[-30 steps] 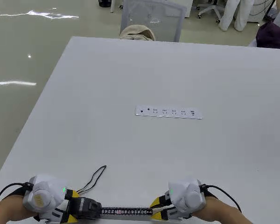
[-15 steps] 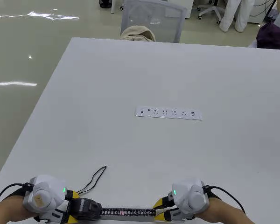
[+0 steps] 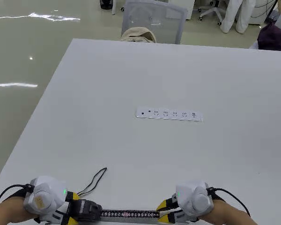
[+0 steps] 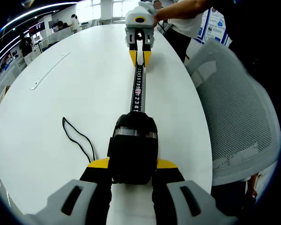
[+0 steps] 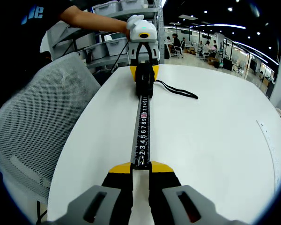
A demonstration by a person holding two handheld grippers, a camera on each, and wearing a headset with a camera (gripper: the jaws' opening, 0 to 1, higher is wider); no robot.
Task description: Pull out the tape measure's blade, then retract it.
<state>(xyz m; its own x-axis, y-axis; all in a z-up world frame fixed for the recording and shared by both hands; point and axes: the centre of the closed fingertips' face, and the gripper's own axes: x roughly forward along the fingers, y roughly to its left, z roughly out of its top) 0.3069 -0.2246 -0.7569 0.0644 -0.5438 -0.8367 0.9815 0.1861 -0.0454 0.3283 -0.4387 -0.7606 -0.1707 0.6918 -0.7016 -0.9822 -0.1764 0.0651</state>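
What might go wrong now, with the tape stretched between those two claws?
1. The right gripper pinches only the tip of the blade; if it slips, the blade would likely whip back toward the case.
2. The left gripper clamps the black case by its sides; a harder pull may twist it loose.
3. The cord loop lies loose on the table and might snag.

At the near edge of our table (image 3: 131, 75), we have the tape measure case (image 3: 88, 210) on the left, between the jaws of the left gripper (image 3: 75, 207). Its blade (image 3: 130, 214) runs rightward along the tabletop to the right gripper (image 3: 162, 212), which pinches its end. A lanyard (image 3: 93, 180) lies just behind the case, a power strip (image 3: 169, 114) farther back near mid-table, and a chair (image 3: 152, 18) beyond the far edge
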